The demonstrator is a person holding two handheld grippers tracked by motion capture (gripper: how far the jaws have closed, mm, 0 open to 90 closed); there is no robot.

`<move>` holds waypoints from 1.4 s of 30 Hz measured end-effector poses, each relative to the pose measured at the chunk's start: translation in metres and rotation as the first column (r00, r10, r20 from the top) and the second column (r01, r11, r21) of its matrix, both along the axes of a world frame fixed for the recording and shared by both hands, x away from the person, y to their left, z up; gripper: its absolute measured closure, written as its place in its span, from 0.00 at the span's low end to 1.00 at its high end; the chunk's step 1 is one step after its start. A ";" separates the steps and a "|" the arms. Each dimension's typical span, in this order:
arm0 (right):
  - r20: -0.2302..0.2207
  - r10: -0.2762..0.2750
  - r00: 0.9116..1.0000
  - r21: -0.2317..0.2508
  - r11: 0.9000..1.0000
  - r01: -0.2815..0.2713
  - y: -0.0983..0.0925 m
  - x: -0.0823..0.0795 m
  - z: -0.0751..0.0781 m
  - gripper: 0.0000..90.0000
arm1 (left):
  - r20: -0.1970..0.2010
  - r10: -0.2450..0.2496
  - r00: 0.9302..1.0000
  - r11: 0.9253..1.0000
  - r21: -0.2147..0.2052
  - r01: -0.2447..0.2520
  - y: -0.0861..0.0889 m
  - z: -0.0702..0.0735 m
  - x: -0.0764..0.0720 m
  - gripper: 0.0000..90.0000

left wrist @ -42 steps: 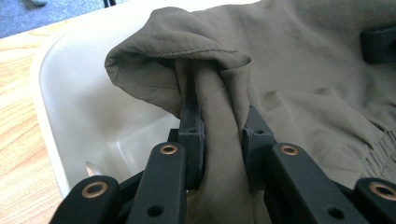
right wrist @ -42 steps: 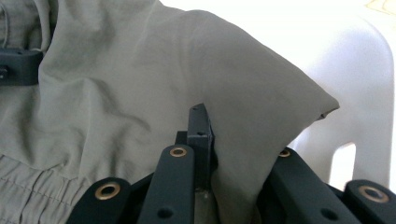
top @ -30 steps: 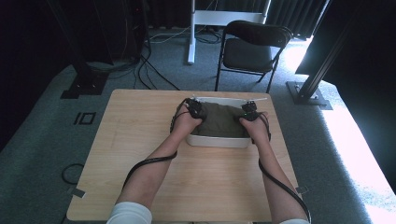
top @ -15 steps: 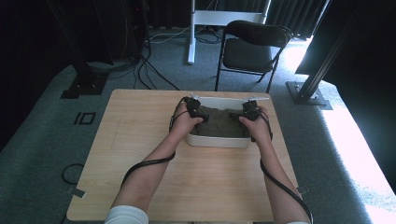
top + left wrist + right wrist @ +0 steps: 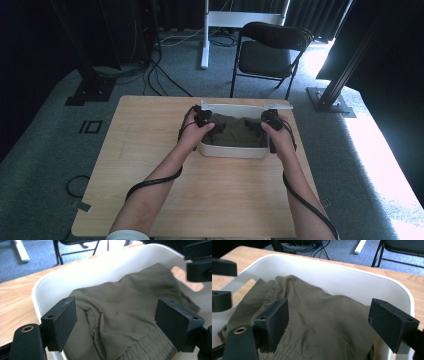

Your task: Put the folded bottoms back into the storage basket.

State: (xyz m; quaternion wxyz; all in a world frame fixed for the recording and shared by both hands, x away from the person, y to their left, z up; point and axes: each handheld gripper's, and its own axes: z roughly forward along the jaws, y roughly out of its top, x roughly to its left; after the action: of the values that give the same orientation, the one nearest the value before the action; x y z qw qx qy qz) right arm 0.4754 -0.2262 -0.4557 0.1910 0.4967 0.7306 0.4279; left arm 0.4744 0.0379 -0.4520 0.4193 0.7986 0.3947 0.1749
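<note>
The crumpled olive-green cloth garment [image 5: 120, 315] lies in the white plastic tub [image 5: 231, 149] on the wooden surface [image 5: 150, 150]. Left gripper [image 5: 115, 325] and right gripper [image 5: 329, 325] hover released — each should pinch an edge, not the bulk.

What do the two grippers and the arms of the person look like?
Both the left gripper and the right gripper are black. Each has two flat, block-shaped pads with small screw holes. A brass-coloured ring sits in the black body near the camera. A black cable trails from each gripper along the forearm. The forearms are bare; a white sleeve edge shows at the left arm.
</note>
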 end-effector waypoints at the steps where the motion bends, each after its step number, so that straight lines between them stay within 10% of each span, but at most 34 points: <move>1: 0.008 0.007 1.000 -0.011 1.000 -0.007 0.000 -0.002 0.000 0.16 | 0.007 -0.003 1.000 1.000 0.016 0.003 0.000 0.001 -0.001 0.20; 9: 0.046 0.037 0.998 -0.028 0.999 -0.035 -0.004 -0.013 0.004 0.16 | 0.049 0.022 0.999 0.999 -0.051 -0.020 0.001 0.010 -0.013 0.19; 42: 0.138 0.185 0.973 -0.083 0.981 -0.175 0.004 -0.075 0.016 0.14 | 0.092 -0.099 0.991 0.992 -0.065 0.105 0.010 0.015 -0.074 0.18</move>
State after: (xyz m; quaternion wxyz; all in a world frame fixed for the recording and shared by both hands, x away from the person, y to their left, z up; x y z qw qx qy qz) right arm 0.4003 -0.2224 -0.4392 0.2215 0.3890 0.7714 0.4523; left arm 0.4006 0.0475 -0.4367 0.4725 0.7941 0.3402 0.1745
